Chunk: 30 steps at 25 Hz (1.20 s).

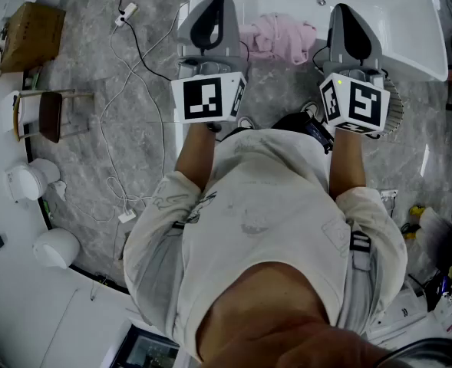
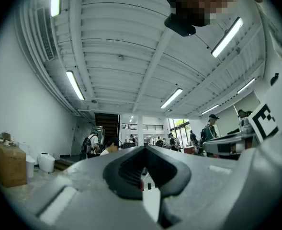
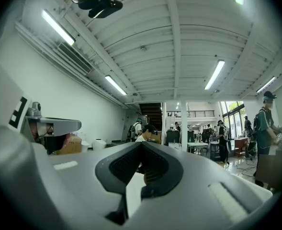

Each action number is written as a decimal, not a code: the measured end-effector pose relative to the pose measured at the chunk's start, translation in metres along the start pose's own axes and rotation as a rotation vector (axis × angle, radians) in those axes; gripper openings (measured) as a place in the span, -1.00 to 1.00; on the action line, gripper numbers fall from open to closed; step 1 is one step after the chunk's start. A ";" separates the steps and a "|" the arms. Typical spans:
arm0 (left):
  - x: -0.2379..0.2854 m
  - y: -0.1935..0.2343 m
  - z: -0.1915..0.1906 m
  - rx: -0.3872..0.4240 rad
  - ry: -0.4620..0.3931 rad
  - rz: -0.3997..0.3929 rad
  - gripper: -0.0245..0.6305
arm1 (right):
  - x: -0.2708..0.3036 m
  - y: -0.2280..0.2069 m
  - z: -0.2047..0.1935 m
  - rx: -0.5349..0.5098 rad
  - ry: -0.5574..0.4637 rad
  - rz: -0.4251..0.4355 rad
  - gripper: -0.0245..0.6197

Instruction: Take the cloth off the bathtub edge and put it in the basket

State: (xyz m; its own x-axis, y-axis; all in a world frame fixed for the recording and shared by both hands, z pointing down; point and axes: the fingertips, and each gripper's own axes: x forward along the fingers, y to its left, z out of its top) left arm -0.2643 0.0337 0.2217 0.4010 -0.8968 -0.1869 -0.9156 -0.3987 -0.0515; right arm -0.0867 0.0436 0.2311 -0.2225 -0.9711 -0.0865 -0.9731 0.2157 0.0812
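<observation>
The pink cloth point(image 1: 275, 38) lies bunched on the white bathtub point(image 1: 387, 18) edge at top centre. It sits between the left hand-held gripper point(image 1: 209, 18) and the right hand-held gripper point(image 1: 347, 25), both closed tight and empty. Grey marbled floor point(image 1: 145, 48) with white cables point(image 1: 130, 98) spreads to the left.

I see grey marbled floor point(image 1: 95, 159) across the head view. White bathtub point(image 1: 379, 21) stands on it along the top, pink cloth point(image 1: 275, 38) draped on its near edge. Wire basket point(image 1: 395, 112) right of centre, mostly hidden. White cables point(image 1: 126, 14) trail over the upper left. Stool point(image 1: 47, 115) and cardboard box point(image 1: 30, 35) at left edge.
</observation>
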 end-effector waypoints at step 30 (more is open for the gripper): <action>0.133 -0.120 -0.034 -0.010 0.064 0.019 -0.93 | 0.043 -0.166 -0.050 0.116 0.045 0.043 -0.92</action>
State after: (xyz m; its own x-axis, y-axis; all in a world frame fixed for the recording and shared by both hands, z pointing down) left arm -0.1007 -0.0441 0.2369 0.3847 -0.9145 -0.1249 -0.9229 -0.3831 -0.0383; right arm 0.0679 -0.0393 0.2632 -0.2636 -0.9638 -0.0410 -0.9637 0.2649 -0.0319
